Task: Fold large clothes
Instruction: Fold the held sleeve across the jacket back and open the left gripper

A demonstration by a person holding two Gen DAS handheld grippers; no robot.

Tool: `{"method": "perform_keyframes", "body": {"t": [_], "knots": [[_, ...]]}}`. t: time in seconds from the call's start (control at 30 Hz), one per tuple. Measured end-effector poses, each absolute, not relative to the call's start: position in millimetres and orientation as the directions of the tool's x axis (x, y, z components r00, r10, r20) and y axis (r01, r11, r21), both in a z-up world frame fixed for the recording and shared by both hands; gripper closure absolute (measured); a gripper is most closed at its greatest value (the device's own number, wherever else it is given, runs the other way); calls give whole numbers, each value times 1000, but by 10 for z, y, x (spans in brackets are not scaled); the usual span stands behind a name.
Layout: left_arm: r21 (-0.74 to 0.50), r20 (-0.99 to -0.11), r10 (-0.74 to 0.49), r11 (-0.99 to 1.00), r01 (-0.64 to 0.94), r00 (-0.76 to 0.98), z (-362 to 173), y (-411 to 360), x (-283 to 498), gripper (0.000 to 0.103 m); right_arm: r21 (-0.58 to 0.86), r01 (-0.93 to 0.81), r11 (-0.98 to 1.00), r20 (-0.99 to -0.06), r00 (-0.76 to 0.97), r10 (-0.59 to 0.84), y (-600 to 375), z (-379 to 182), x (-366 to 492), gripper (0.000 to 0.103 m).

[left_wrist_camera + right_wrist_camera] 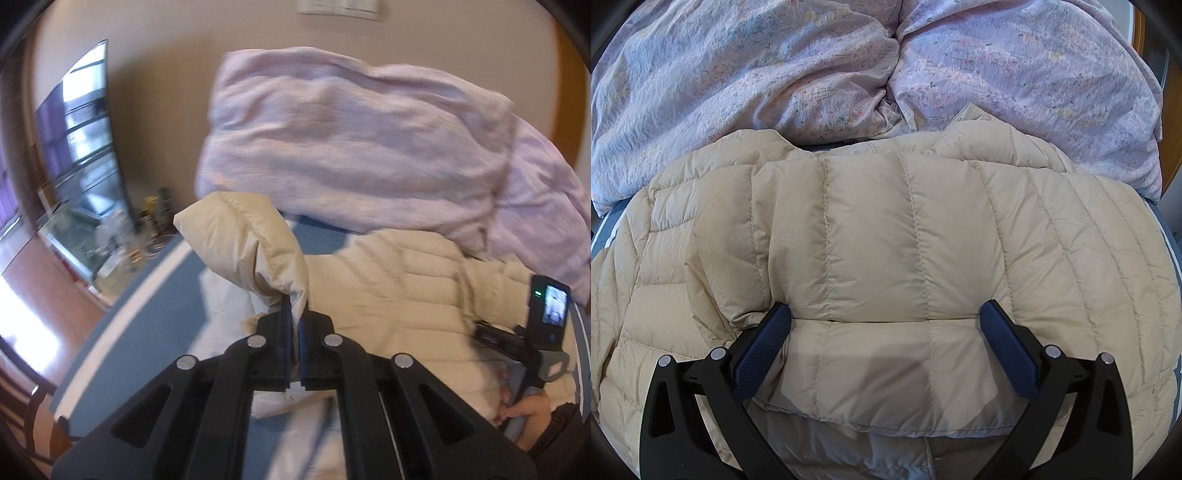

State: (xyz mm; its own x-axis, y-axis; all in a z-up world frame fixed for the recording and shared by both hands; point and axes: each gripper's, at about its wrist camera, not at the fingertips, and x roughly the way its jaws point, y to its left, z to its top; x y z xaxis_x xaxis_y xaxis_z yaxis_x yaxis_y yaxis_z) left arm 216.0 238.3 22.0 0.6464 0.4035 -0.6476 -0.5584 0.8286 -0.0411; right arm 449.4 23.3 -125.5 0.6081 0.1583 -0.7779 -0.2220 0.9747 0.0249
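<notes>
A cream quilted down jacket (886, 240) lies spread on the bed. In the left wrist view my left gripper (295, 306) is shut on a sleeve of the jacket (251, 240) and holds it lifted above the jacket body (399, 295). In the right wrist view my right gripper (886, 317) is open, its blue pads (761, 350) low over a folded-over jacket part, holding nothing. The right gripper also shows in the left wrist view (517, 339) at the right, resting on the jacket.
A bulky lilac floral duvet (849, 74) is heaped right behind the jacket; it also shows in the left wrist view (351, 140). The bed has a blue sheet (155, 295) with a white stripe. A television (81, 129) and a cluttered low cabinet (110, 251) stand at the left wall.
</notes>
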Motion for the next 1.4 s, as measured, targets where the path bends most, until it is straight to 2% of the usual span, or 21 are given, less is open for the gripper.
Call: {"method": "perform_keyframes", "body": {"t": [0.3,0.8,1.07,1.4], "knots": [[-41,-679,298,897,-440,671,-25,1741,2733,100,25,-221,975,-777,609,158,238,-1256,4494,1],[-8,-708,253,931,-366,659,-255,1266,3137,100,17,-268,963,-795,581,175,213,-1181,4552,1],[-7,-718,212,950,-312,663,-285,946,3340,100,36,-255,966,-758,623,193,-212,-951,4492,1],[11,-730,165,973,-231,663,-383,347,3615,100,24,-189,982,-738,659,145,-852,-968,4499,1]]}}
